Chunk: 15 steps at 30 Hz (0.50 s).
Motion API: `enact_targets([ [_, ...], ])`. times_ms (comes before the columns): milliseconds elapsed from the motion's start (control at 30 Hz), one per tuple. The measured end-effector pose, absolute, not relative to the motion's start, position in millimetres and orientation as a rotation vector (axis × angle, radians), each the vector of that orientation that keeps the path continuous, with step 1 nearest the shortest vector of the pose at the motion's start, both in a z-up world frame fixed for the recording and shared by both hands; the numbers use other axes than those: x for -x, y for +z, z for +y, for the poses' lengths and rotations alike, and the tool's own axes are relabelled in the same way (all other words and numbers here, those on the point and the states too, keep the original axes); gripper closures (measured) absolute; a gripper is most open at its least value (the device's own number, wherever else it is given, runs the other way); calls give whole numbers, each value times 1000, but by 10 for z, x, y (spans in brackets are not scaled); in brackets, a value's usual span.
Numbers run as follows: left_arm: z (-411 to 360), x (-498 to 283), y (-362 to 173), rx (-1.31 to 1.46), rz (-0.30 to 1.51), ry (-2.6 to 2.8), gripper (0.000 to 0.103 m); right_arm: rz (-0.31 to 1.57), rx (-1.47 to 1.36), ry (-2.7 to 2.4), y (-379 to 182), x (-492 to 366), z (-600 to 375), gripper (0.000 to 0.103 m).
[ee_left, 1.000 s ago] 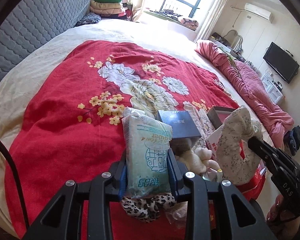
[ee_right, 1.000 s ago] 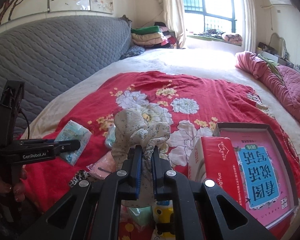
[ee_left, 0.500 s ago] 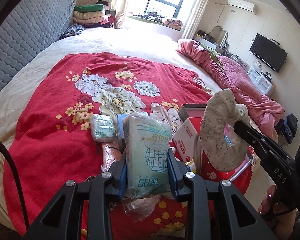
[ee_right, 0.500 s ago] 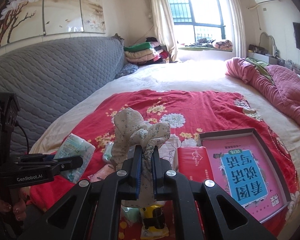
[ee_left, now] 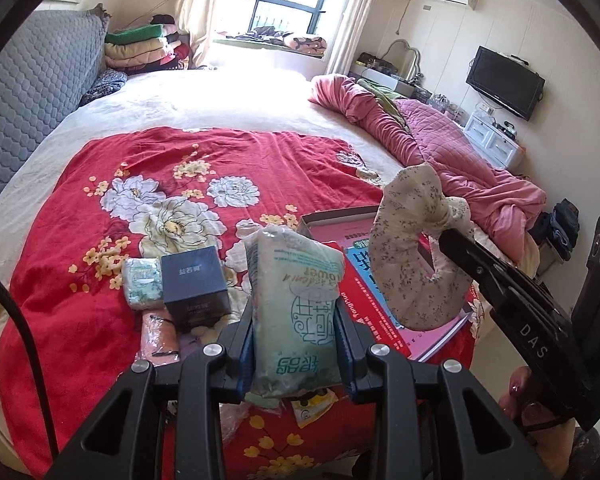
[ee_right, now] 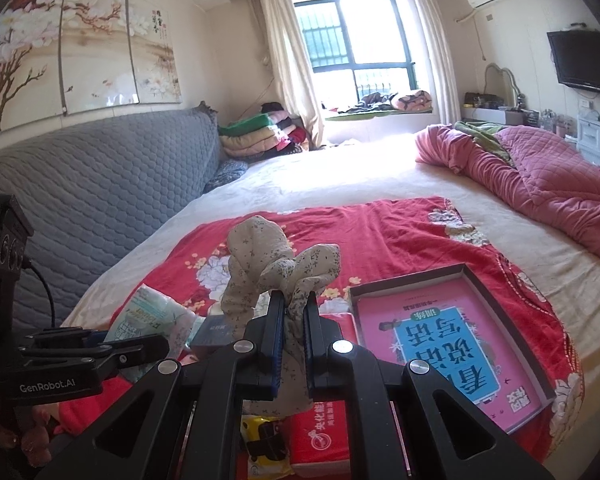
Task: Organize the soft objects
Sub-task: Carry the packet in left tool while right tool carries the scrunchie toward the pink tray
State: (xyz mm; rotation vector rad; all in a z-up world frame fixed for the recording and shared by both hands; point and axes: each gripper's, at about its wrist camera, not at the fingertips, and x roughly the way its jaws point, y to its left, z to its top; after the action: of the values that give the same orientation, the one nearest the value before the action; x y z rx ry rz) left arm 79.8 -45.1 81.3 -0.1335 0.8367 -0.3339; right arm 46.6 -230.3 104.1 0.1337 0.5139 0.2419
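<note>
The left gripper (ee_left: pixel 296 344) fingers pinch a pale green tissue pack (ee_left: pixel 296 300); the right gripper (ee_right: pixel 291 344) fingers clamp a floral cloth bundle (ee_right: pixel 260 264).

The left gripper (ee_left: pixel 296 344) covered the lower sides of the pale green tissue pack (ee_left: pixel 296 300), whose print was too distorted to read. The floral cloth bundle (ee_right: pixel 276 272) hid part of the red tissue box (ee_right: pixel 320 432) behind it. Beside that pack, a yellow packet (ee_left: pixel 312 404) showed only a corner. The dark box (ee_left: pixel 196 284) had lettering too small to read.
</note>
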Motion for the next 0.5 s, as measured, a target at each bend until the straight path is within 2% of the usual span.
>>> enact_targets([
  [500, -1273, -962, 807, 49, 874, -437, 69, 499, -212, 123, 941, -452, -2918, 95],
])
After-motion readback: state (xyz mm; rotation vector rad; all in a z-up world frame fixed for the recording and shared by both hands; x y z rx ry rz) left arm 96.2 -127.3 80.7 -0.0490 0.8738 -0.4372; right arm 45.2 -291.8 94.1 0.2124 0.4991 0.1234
